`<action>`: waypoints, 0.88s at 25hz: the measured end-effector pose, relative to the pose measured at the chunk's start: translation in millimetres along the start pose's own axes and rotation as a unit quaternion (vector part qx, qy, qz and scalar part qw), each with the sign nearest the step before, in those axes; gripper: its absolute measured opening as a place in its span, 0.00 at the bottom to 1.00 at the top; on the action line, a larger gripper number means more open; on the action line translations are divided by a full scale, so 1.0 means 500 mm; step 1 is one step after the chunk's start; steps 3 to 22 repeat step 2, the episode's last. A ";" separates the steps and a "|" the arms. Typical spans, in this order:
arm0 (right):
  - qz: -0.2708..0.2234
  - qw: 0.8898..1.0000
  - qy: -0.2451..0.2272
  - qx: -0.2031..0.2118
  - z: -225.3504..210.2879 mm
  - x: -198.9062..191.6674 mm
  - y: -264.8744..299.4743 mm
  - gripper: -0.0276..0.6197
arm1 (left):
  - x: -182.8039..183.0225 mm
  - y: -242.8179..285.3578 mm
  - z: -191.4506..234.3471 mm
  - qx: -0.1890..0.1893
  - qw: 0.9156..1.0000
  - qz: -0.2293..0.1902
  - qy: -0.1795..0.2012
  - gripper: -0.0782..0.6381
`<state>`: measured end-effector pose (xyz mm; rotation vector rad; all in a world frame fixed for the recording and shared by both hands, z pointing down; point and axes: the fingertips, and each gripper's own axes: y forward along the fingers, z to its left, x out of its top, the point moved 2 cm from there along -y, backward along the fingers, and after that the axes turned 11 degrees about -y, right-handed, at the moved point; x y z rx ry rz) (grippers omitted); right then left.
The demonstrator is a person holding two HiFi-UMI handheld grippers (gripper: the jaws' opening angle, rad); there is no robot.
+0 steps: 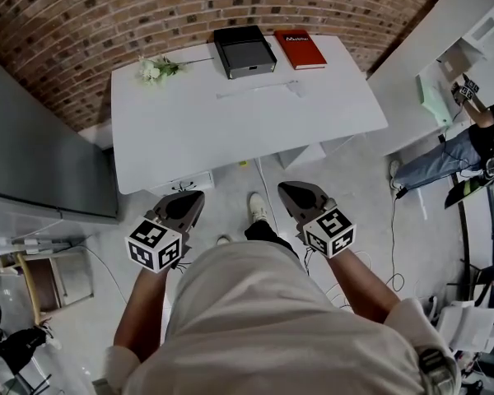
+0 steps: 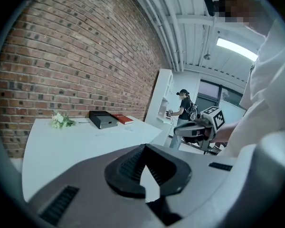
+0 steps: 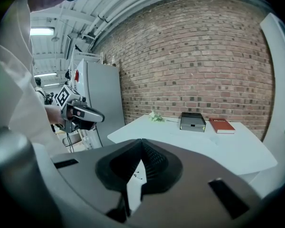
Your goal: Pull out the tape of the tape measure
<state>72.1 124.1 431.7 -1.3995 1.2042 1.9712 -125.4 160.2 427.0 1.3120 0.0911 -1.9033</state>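
Note:
A thin pale strip with a small pale lump at its right end [image 1: 259,89] lies on the white table [image 1: 189,138], towards the far side; it looks like the tape measure, but detail is too faint to be sure. My left gripper [image 1: 198,196] and right gripper [image 1: 285,188] hang side by side over the floor, short of the table's near edge. Both are shut with nothing between the jaws. The left gripper view shows shut jaws [image 2: 143,147] aimed at the table, with the right gripper [image 2: 183,129] beside. The right gripper view shows the same [image 3: 141,145].
A black box [image 1: 244,51], a red book [image 1: 300,48] and a small bunch of white flowers [image 1: 156,70] sit along the table's far edge by the brick wall. A grey cabinet [image 1: 33,155] stands left. Another person [image 1: 477,130] is at the right, near white shelving.

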 end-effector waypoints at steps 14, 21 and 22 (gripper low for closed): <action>0.001 1.000 0.000 0.001 0.000 -0.001 0.001 0.05 | 0.001 -0.002 0.006 0.003 1.000 0.000 0.000 0.10; 0.001 1.000 0.000 0.001 0.000 -0.001 0.001 0.05 | 0.001 -0.002 0.006 0.003 1.000 0.000 0.000 0.10; 0.001 1.000 0.000 0.001 0.000 -0.001 0.001 0.05 | 0.001 -0.002 0.006 0.003 1.000 0.000 0.000 0.10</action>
